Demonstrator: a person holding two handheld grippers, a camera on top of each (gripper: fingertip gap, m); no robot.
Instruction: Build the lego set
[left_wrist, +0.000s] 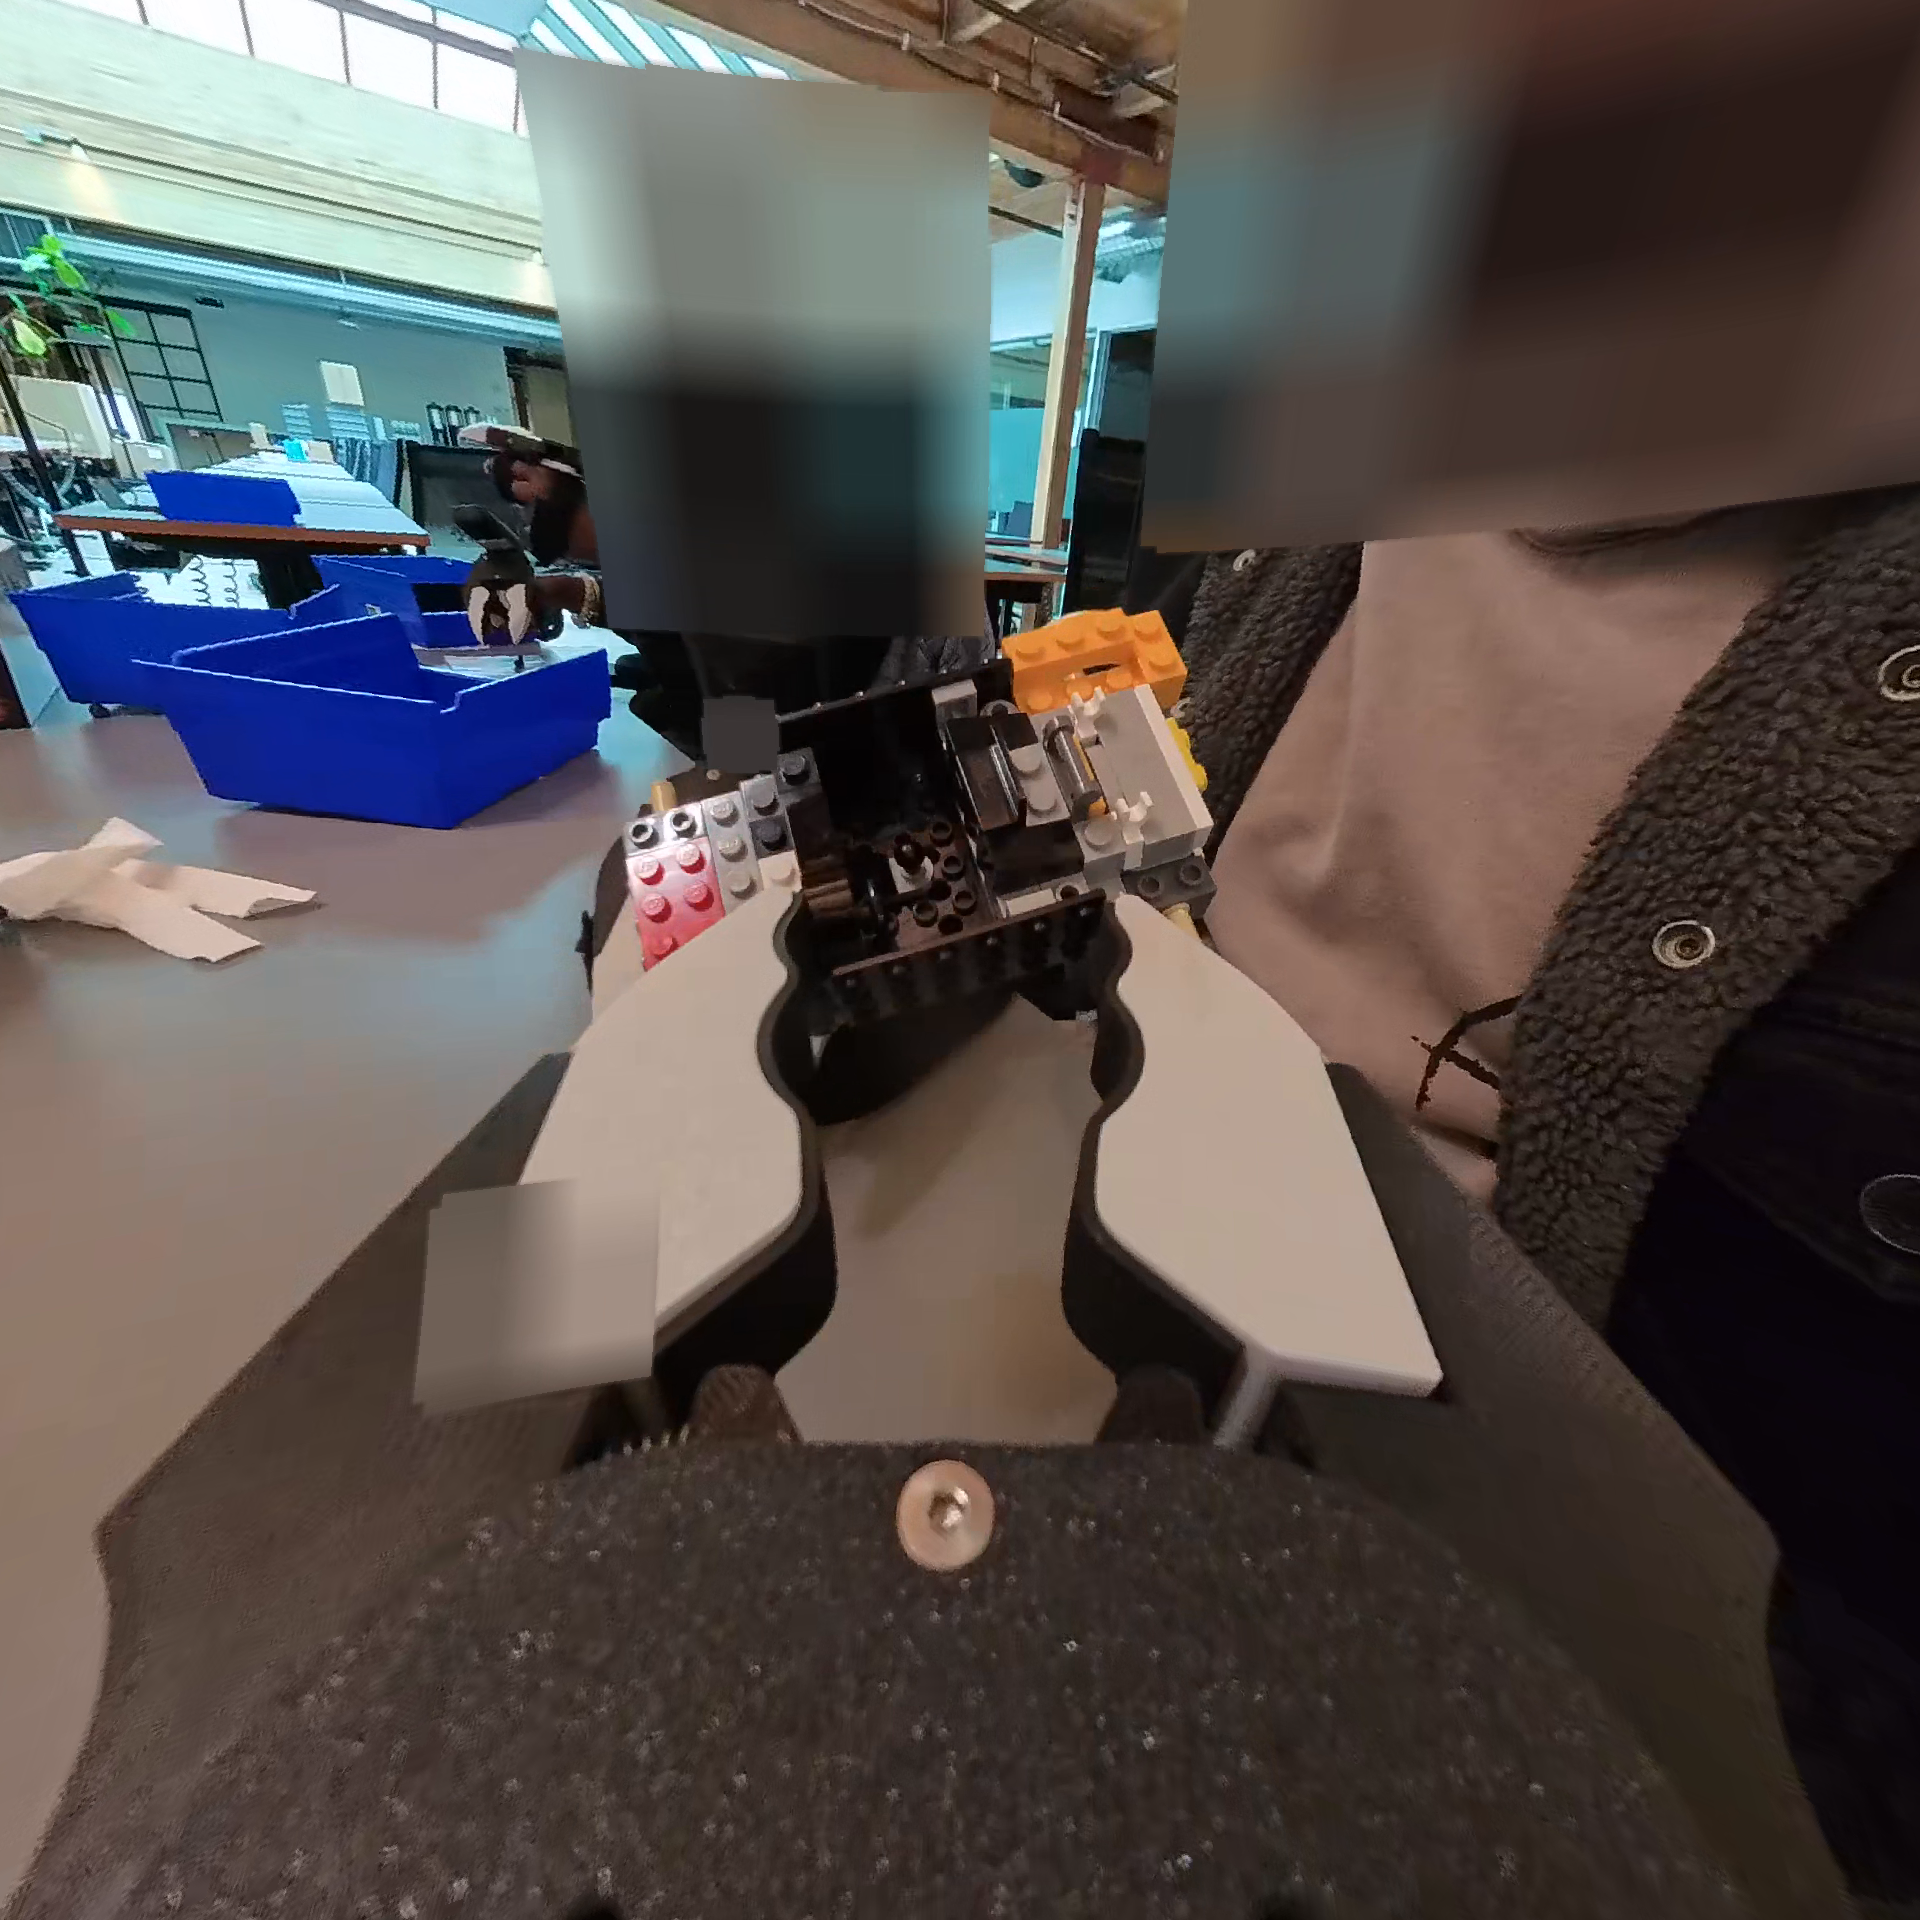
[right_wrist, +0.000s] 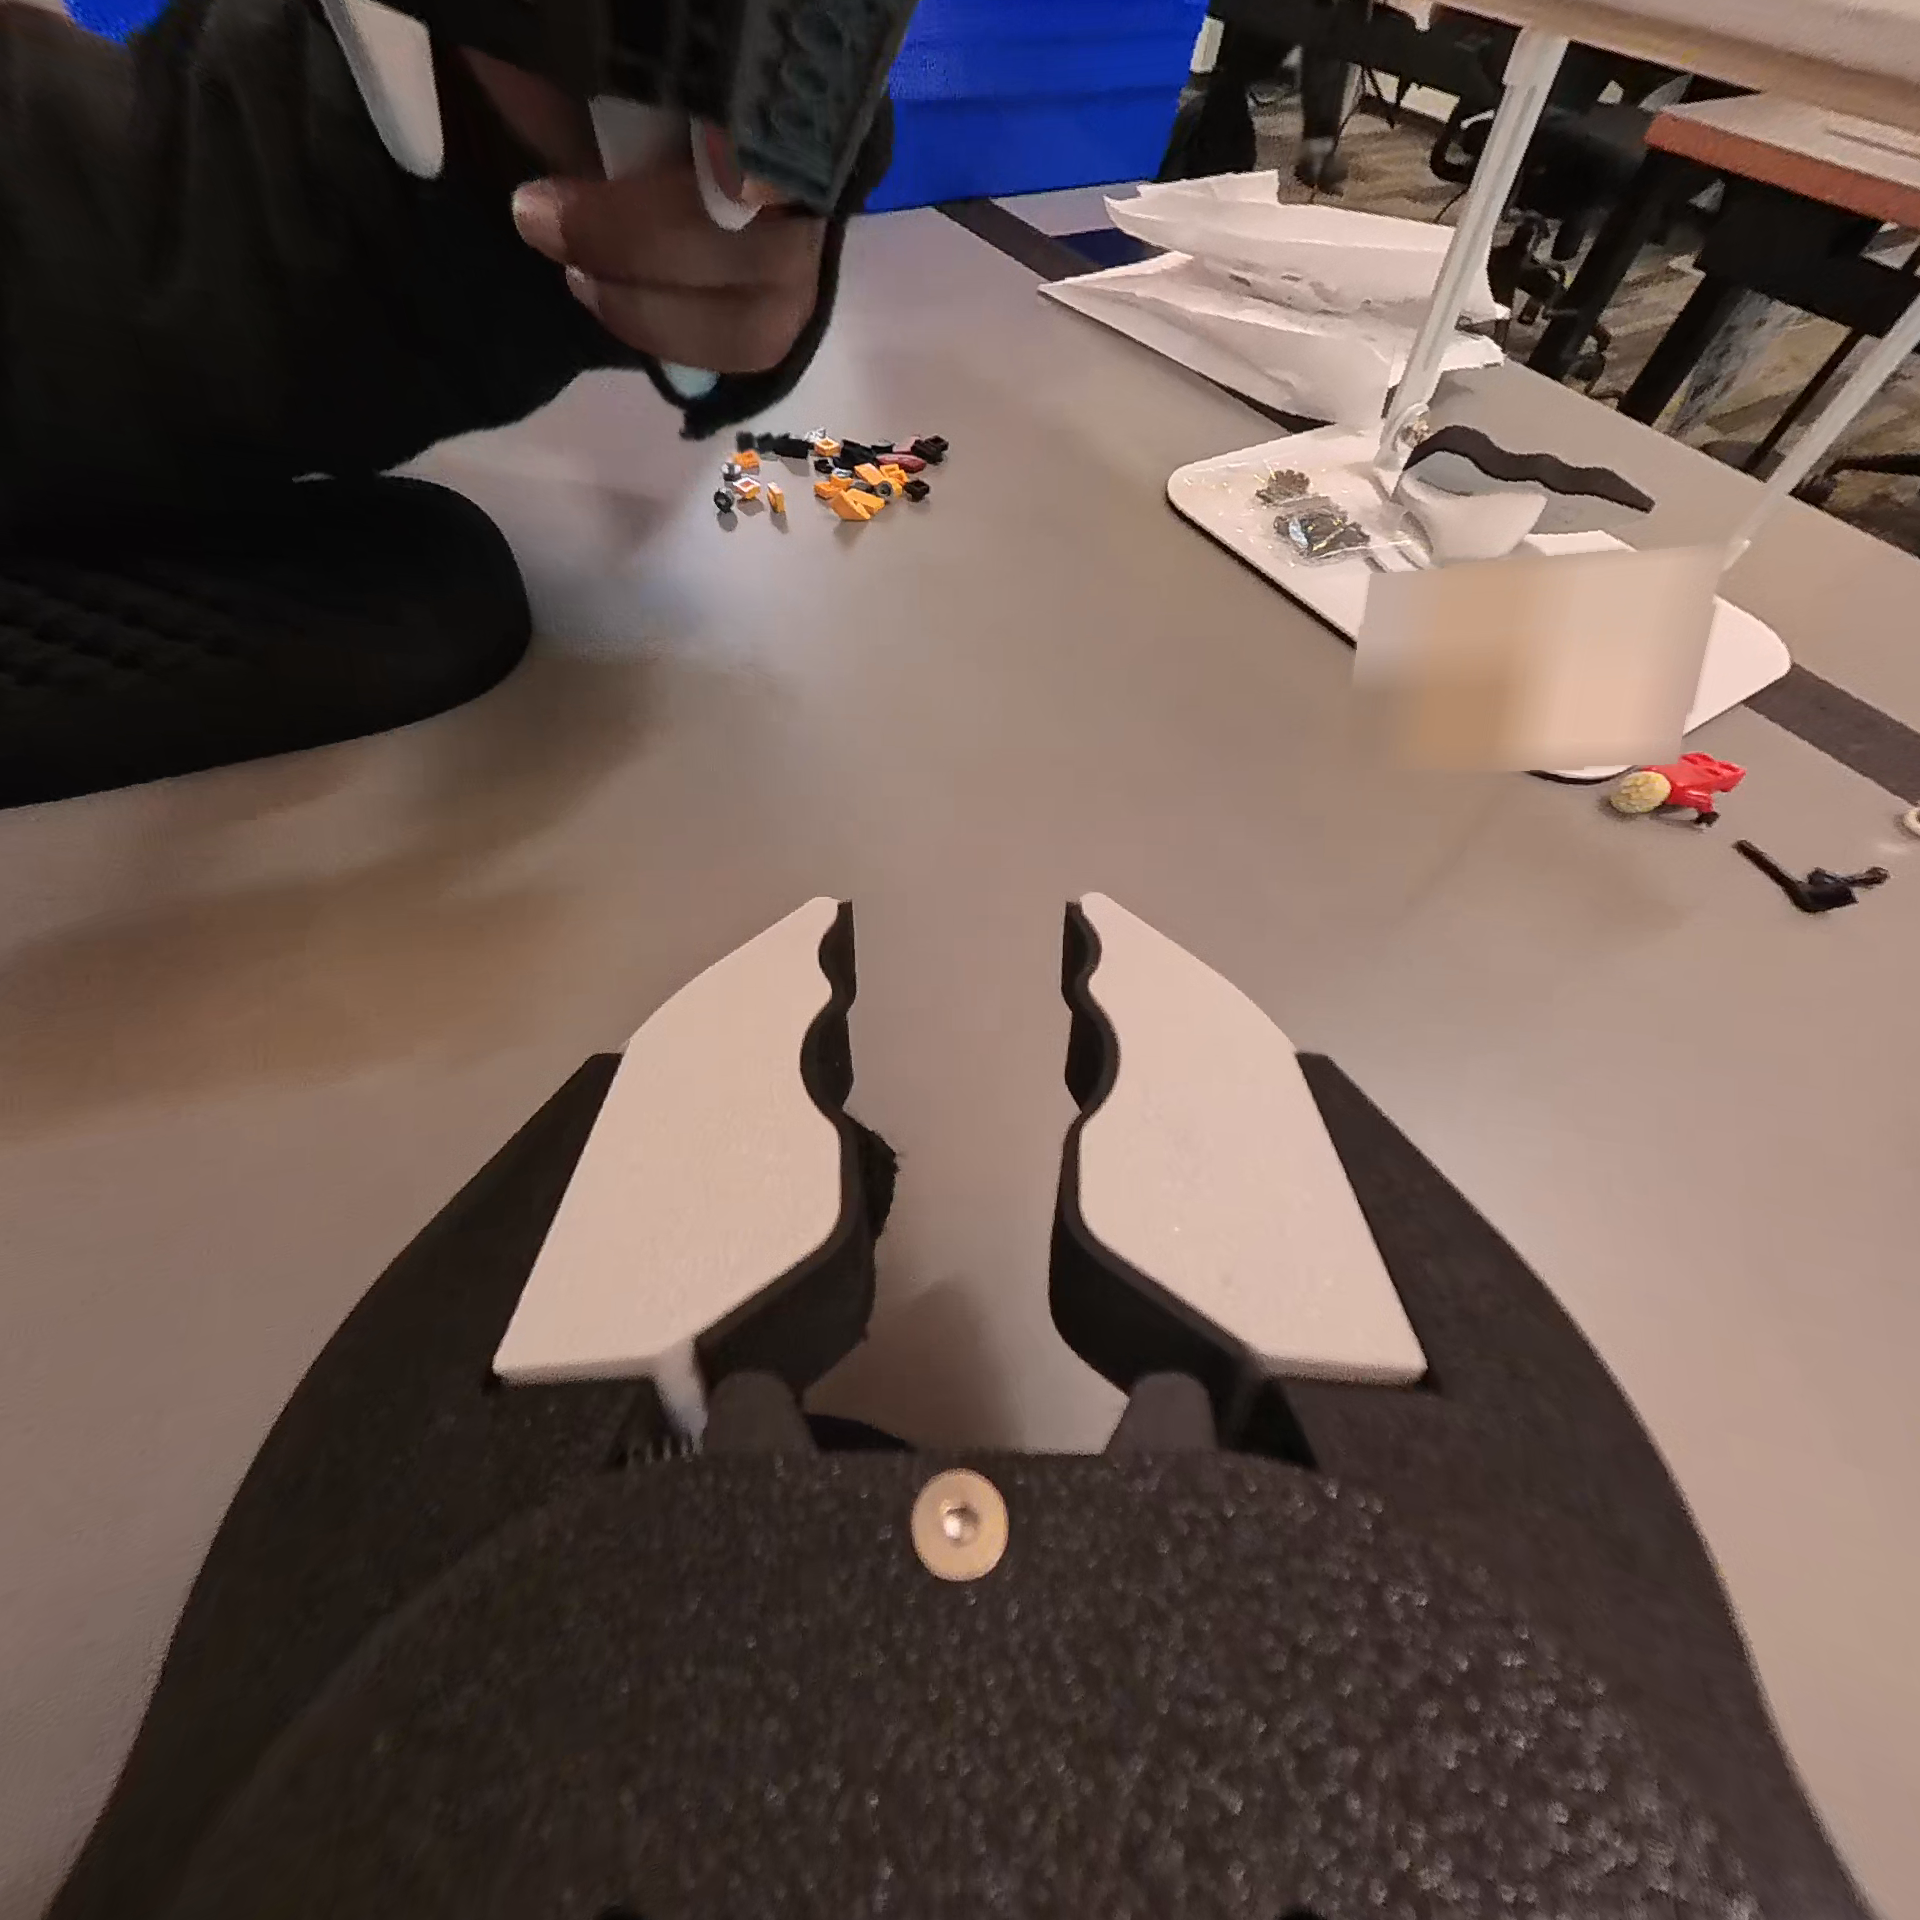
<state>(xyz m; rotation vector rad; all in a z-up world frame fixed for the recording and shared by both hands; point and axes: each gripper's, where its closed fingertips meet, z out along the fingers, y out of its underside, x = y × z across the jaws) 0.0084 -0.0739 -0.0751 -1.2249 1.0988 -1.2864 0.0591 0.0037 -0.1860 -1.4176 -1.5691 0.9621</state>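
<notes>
Left wrist view: the left gripper is clenched on a partly built lego model, held off the grey table at the centre of the frame. Both white fingers bear on the model's black lower section. The model carries a red studded plate at 9 o'clock, grey and white bricks at 3 o'clock and an orange brick at 1 o'clock. Directly behind it, from 1 to 4 o'clock, a person's torso in a beige shirt and a dark fleece cardigan fills the frame close to the model. At 10 o'clock three blue bins stand on the table; at 9 o'clock lies crumpled white paper.

Right wrist view: the right gripper is released, jaws apart with nothing between them, low over the bare table. At 12 o'clock, well ahead, lies a scatter of small loose lego pieces, orange, black and grey. Above them, at 11 o'clock, the other gripper with its hand holds the model's dark underside, blurred; a black sleeve covers the table from 9 to 11 o'clock. At 2 o'clock a white stand base carries a clear bag of small dark parts, with white paper sheets behind it. At 3 o'clock lie a red piece and a small black piece.
</notes>
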